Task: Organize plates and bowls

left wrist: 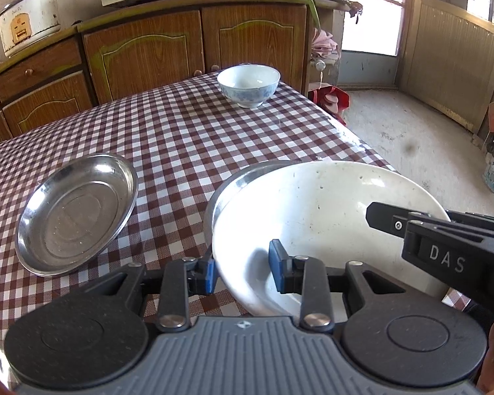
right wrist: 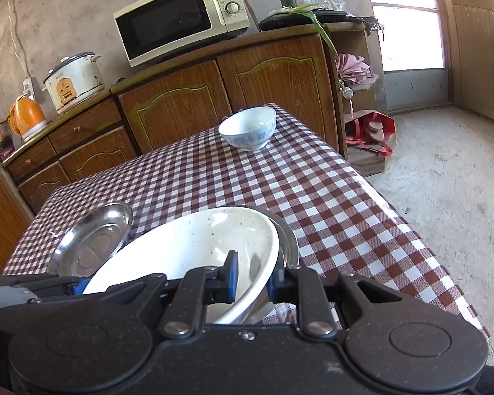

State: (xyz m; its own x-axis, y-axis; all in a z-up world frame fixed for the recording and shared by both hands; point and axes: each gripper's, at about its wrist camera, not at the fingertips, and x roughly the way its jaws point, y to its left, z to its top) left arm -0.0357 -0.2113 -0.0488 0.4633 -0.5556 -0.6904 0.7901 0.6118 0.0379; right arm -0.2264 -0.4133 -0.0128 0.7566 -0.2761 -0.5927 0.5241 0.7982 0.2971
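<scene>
Both grippers are clenched on the rim of one large white ceramic bowl (left wrist: 316,210): the left gripper (left wrist: 243,271) pinches its near-left wall with one blue pad inside and one outside, and the right gripper (right wrist: 252,279) does the same on the near-right wall. The white bowl sits inside, or just above, a stainless steel bowl (right wrist: 288,233) whose rim shows around its far side near the front edge of the table with the red-and-white checked cloth (left wrist: 187,131); whether the two bowls are already touching cannot be told. A shallow round stainless steel plate (left wrist: 75,212) lies close to the left of the pair, towards the front left corner, and a small white bowl with a blue pattern (left wrist: 248,85) stands well apart at the far edge. The step in hand looks like nesting the white bowl into the steel one. The risks from here: the thin pinches on a smooth glazed rim may slip if the two hands tilt unevenly; a skewed descent could catch the steel rim and shove that bowl towards the table's front edge; or the bowl could knock the plate beside it.
</scene>
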